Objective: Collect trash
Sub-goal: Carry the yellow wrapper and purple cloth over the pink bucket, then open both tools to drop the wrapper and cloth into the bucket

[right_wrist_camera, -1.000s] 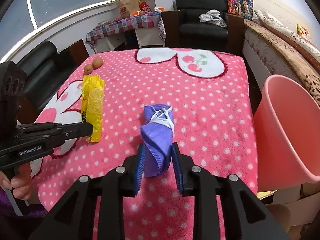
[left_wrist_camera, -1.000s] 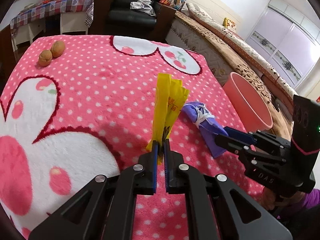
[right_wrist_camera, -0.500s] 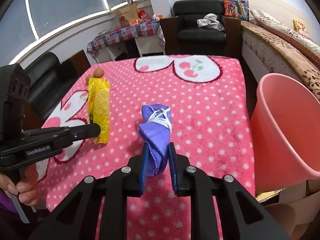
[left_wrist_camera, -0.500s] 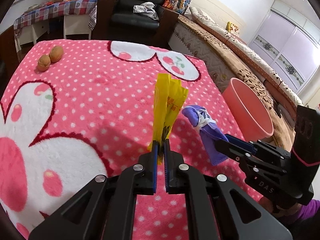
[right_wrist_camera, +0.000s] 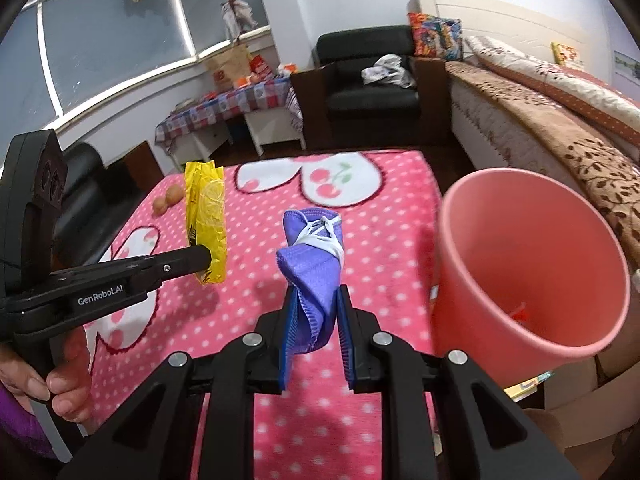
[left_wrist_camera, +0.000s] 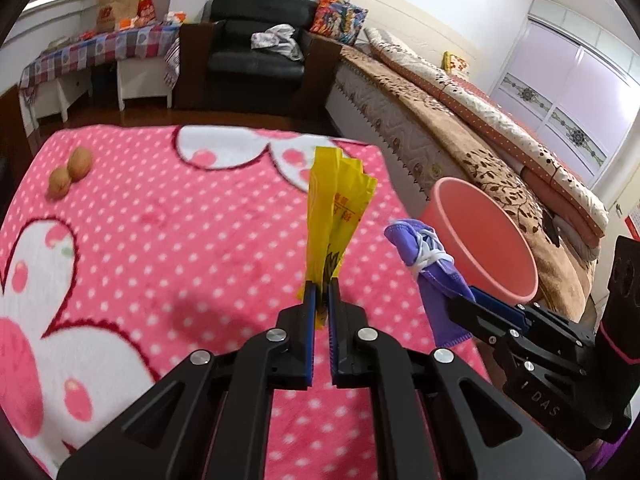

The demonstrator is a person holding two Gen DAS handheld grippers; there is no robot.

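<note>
My left gripper (left_wrist_camera: 321,286) is shut on a yellow snack wrapper (left_wrist_camera: 334,216) and holds it upright above the pink dotted blanket (left_wrist_camera: 180,240). The wrapper also shows in the right wrist view (right_wrist_camera: 205,224). My right gripper (right_wrist_camera: 316,300) is shut on a purple mask with white straps (right_wrist_camera: 314,256), lifted off the blanket; the mask also shows in the left wrist view (left_wrist_camera: 428,256). A pink bin (right_wrist_camera: 532,264) stands just right of the blanket, beside the mask, with a small red scrap inside. It also shows in the left wrist view (left_wrist_camera: 480,236).
Two brown walnuts (left_wrist_camera: 70,172) lie at the blanket's far left. A bed with a brown patterned cover (left_wrist_camera: 480,128) runs along the right. A black armchair (left_wrist_camera: 256,52) and a table with a checked cloth (left_wrist_camera: 100,52) stand at the back.
Both grippers have risen with their loads; wrapper and mask now hang clear of the blanket. The right gripper with the mask has moved closer to the pink bin.
</note>
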